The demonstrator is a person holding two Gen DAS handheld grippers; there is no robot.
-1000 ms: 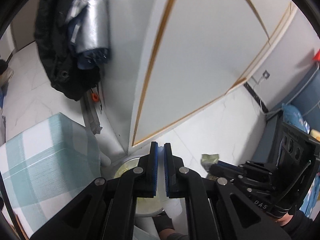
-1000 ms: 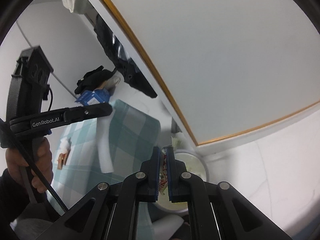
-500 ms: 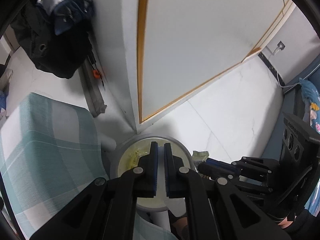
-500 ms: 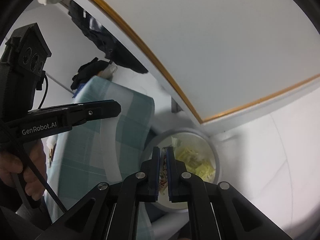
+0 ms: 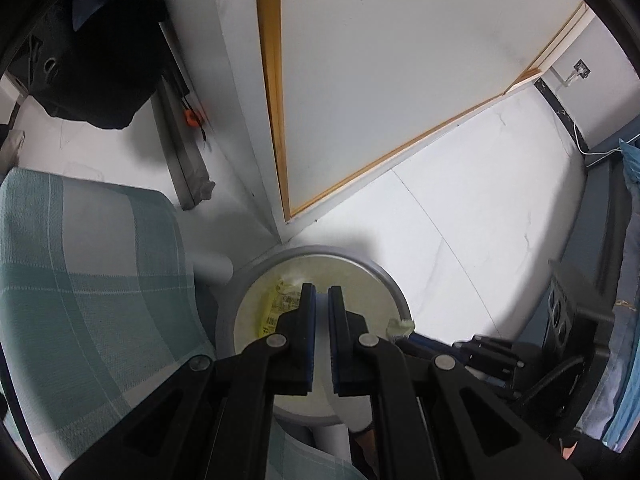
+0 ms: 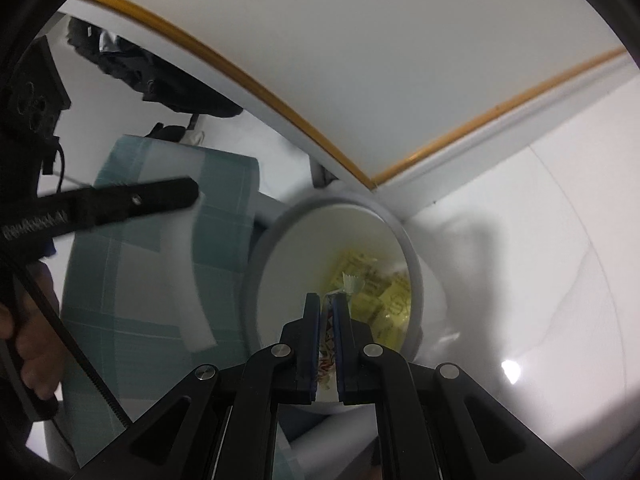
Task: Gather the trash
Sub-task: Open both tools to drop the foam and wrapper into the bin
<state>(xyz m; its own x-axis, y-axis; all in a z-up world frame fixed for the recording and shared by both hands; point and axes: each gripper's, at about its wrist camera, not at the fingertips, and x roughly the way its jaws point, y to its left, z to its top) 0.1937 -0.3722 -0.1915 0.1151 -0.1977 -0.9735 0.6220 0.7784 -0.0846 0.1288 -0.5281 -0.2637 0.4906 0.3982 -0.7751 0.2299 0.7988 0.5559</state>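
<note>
A round grey-rimmed bin [image 5: 384, 272] with a white liner stands on the floor, several yellow wrappers [image 5: 272, 312] at its bottom. My left gripper [image 5: 322, 292] hangs over the bin's mouth, shut, with nothing between its pads. My right gripper [image 6: 326, 298] is shut on a red-and-white patterned wrapper [image 6: 352, 282] whose pale crimped end sticks out past the tips, above the bin [image 6: 272, 240] and its yellow wrappers [image 6: 384, 300]. In the left wrist view the right gripper [image 5: 412, 338] reaches in over the bin's right rim with that wrapper [image 5: 400, 325].
A table under a teal checked cloth [image 5: 80, 280] stands just left of the bin. A white panel with a gold edge [image 5: 380, 80] rises behind it. A black bag [image 5: 92, 60] hangs at the upper left. Dark blue furniture [image 5: 600, 240] borders the white floor on the right.
Both grippers have sunk toward the bin, which now looks larger and sits under the fingertips. The right gripper still holds its wrapper, and the left stays shut.
</note>
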